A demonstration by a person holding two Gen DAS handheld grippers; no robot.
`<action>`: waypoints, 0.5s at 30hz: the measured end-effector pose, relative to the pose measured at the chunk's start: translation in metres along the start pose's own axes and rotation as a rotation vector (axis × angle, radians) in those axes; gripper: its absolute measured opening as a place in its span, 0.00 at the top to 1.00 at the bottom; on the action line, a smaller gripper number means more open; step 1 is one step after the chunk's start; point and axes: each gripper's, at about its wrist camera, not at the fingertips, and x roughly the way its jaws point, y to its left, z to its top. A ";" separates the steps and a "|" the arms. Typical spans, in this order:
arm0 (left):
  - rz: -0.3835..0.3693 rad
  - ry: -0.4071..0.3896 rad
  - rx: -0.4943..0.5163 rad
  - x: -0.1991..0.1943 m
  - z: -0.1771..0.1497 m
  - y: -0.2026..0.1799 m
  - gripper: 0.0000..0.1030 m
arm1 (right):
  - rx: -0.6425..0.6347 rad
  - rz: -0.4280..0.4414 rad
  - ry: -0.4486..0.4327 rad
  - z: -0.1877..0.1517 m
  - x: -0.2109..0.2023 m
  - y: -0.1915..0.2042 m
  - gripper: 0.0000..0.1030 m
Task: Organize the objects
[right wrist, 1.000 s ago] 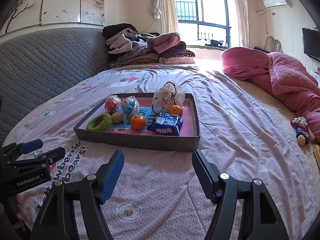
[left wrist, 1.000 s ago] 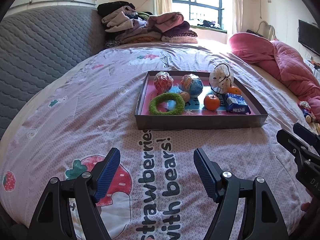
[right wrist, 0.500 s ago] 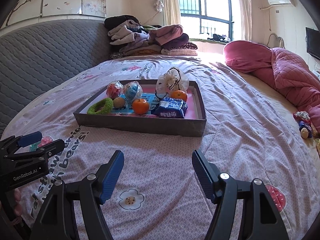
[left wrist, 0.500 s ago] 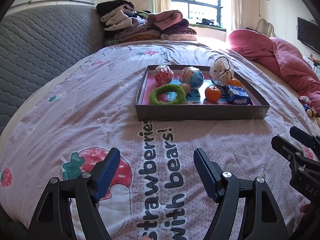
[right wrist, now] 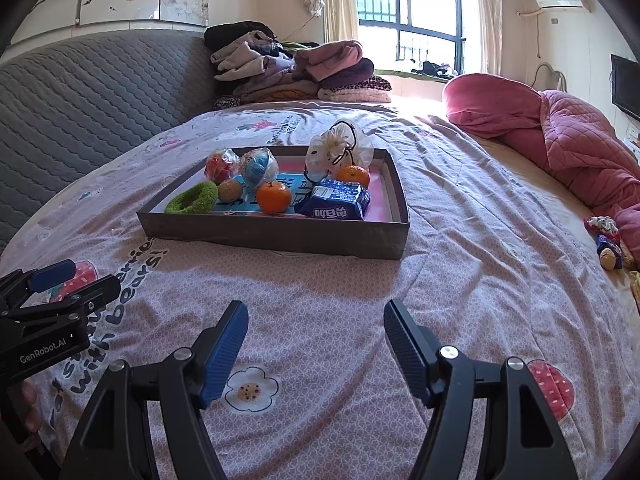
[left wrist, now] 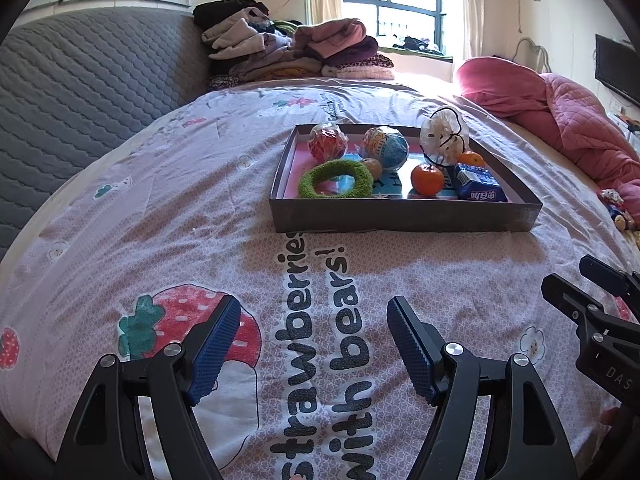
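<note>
**Both tongs open over the bed, tray of items ahead**

We hold the left tongs (left wrist: 314, 340) and right tongs (right wrist: 316, 344) low over the bed (left wrist: 180, 216), both pointing down and forward. Jaws on both stand wide apart, nothing between them, nothing gripped. Blue pads (left wrist: 216, 354) bare. From the left wrist view we see the right tongs at the right edge; from the right wrist view the left tongs (right wrist: 68, 284) sit at the left edge, also spread.

The tray (left wrist: 404, 214), dark-walled with a pink floor, rests on the bedsheet ahead of both tongs, well apart from them. Just in front of it the sheet print reads "strawberries with bears!".

Inside the tray:
- green fuzzy ring (left wrist: 336, 179), near-left, lying flat
- red wrapped ball (left wrist: 328, 142), far-left
- blue-orange wrapped ball (left wrist: 386, 148), just beside the red one
- small tan ball (left wrist: 373, 166), touching the ring, in front of the blue ball
- orange (left wrist: 427, 179), near middle
- second orange (left wrist: 471, 159), farther back on the right, partly hidden
- blue snack packet (left wrist: 478, 189), near-right, just beside the front orange
- white drawstring pouch (left wrist: 444, 134), far-right, upright

Off the tray: folded clothes pile (left wrist: 292, 50) at the far end of the bed, grey quilted headboard (left wrist: 80, 92) on the left, pink quilt (left wrist: 560, 116) bunched on the right, small toy (right wrist: 606, 236) near it on the sheet.
</note>
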 end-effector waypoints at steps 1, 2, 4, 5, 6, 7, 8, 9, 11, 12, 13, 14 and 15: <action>0.000 0.001 -0.001 0.000 0.000 0.000 0.25 | 0.000 0.003 0.000 0.000 0.000 0.000 0.32; 0.002 0.002 -0.002 0.000 -0.001 0.001 0.25 | 0.000 0.003 0.002 -0.001 0.000 0.000 0.32; 0.002 0.004 -0.002 0.000 -0.001 0.001 0.25 | -0.001 0.004 0.001 -0.001 0.000 0.001 0.32; 0.002 0.005 -0.004 0.001 -0.001 0.001 0.25 | -0.001 0.006 0.003 -0.001 0.000 0.001 0.32; 0.001 0.005 -0.006 0.001 -0.001 0.001 0.25 | -0.001 0.006 0.004 -0.002 0.000 0.001 0.32; 0.000 0.005 -0.005 0.001 -0.001 0.001 0.25 | -0.002 0.006 0.003 -0.002 0.000 0.001 0.32; 0.000 0.005 -0.005 0.001 -0.001 0.001 0.25 | -0.002 0.007 0.002 -0.002 0.000 0.001 0.32; 0.000 0.003 -0.005 0.001 -0.001 0.001 0.25 | -0.001 0.005 0.001 -0.002 -0.001 0.001 0.32; 0.000 0.003 -0.002 0.001 0.000 0.000 0.25 | -0.002 0.003 -0.002 -0.001 -0.001 0.001 0.32; 0.000 0.002 -0.003 0.001 0.000 0.000 0.25 | -0.002 0.003 -0.002 -0.001 -0.001 0.002 0.32; -0.002 0.002 -0.004 0.001 -0.001 0.000 0.25 | -0.002 0.003 -0.002 -0.001 -0.001 0.002 0.32; -0.002 0.002 -0.007 0.001 0.000 0.000 0.25 | -0.003 0.002 -0.002 -0.001 -0.001 0.002 0.32; 0.000 0.000 -0.010 0.000 -0.001 0.001 0.25 | -0.003 0.002 -0.002 -0.001 -0.001 0.002 0.32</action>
